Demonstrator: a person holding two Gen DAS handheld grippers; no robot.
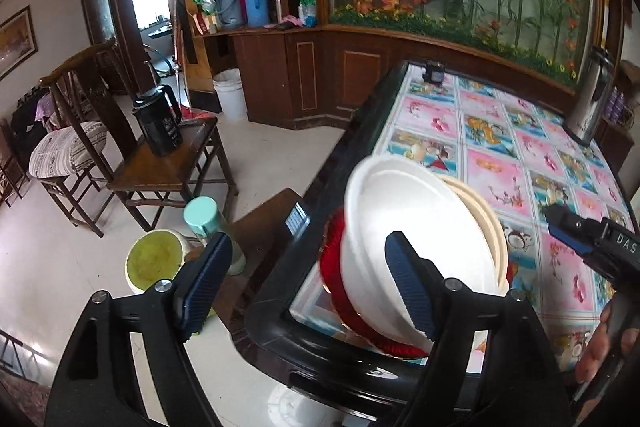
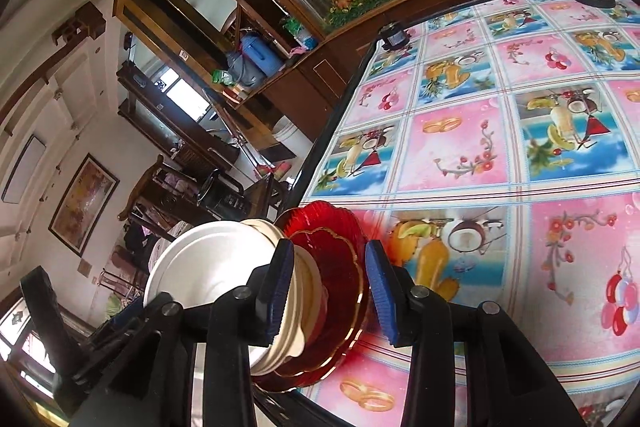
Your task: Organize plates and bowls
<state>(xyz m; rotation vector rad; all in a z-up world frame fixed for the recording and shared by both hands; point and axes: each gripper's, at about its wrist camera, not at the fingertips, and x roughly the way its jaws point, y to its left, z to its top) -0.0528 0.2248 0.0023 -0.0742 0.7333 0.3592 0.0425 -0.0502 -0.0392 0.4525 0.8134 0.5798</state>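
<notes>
A stack of dishes sits at the near corner of the table: a white bowl (image 1: 404,211) nested with cream bowls (image 1: 486,223) on top of red glass plates (image 1: 340,267). My left gripper (image 1: 308,287) is open, its right finger in front of the white bowl and its left finger off the table edge. In the right wrist view the white bowl (image 2: 208,263), cream bowls (image 2: 296,315) and gold-rimmed red plates (image 2: 340,267) lie between the fingers of my right gripper (image 2: 330,295), which is open around them. The right gripper also shows in the left wrist view (image 1: 576,231).
The table (image 2: 500,147) has a floral cloth and a black rim (image 1: 320,343). A steel thermos (image 1: 588,95) stands at its far right and a small dark object (image 1: 435,71) at the far edge. Left of the table are a stool with a bottle (image 1: 208,227), a bucket (image 1: 154,259) and chairs (image 1: 160,163).
</notes>
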